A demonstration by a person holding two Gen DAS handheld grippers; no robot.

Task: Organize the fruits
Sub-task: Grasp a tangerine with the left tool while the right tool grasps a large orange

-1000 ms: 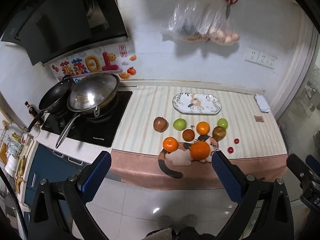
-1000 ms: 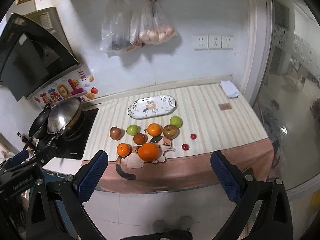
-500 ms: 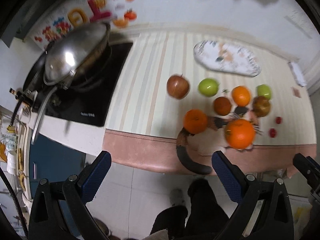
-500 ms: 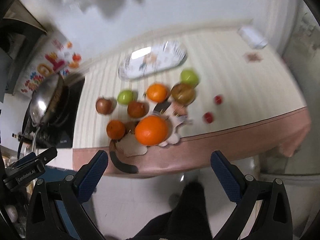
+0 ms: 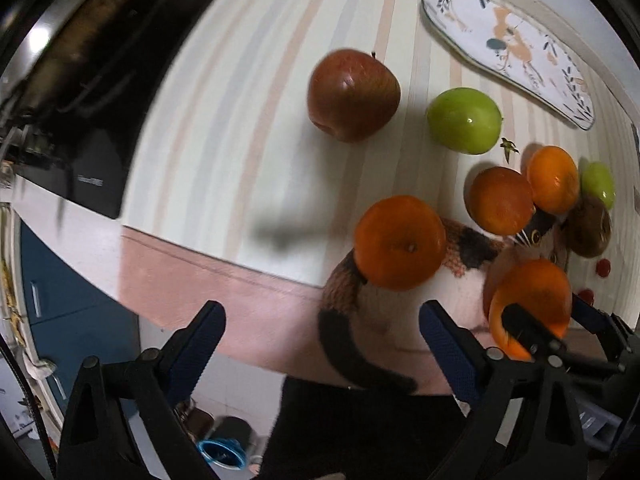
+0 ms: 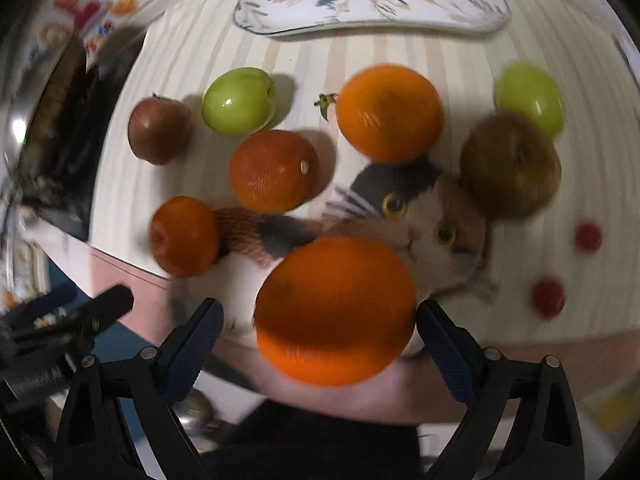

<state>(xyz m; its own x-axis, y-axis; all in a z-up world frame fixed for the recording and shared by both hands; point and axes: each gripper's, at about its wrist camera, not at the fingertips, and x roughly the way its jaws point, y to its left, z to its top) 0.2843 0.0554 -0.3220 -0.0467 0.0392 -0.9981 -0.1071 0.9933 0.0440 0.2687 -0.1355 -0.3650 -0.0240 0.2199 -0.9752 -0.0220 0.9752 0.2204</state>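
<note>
The right wrist view shows the large orange (image 6: 336, 310) sitting between the spread fingers of the right gripper (image 6: 318, 334), near the tabletop's (image 6: 520, 208) front edge, on a cat-shaped mat (image 6: 420, 220); whether the pads touch it cannot be told. The left wrist view shows that same orange (image 5: 530, 300) with the right gripper's dark fingers (image 5: 528, 330) on either side of it. The left gripper (image 5: 318, 340) has its fingers wide apart, holding nothing, out in front of the tabletop edge below a smaller orange (image 5: 400, 242).

Only the left view shows the black cooktop (image 5: 100, 128) and blue cabinet (image 5: 52, 292). Both views show the red apple (image 5: 354, 94), green apple (image 5: 464, 120) and patterned oval plate (image 5: 508, 52) on the striped cloth. Two small red fruits (image 6: 548, 296) lie to the right.
</note>
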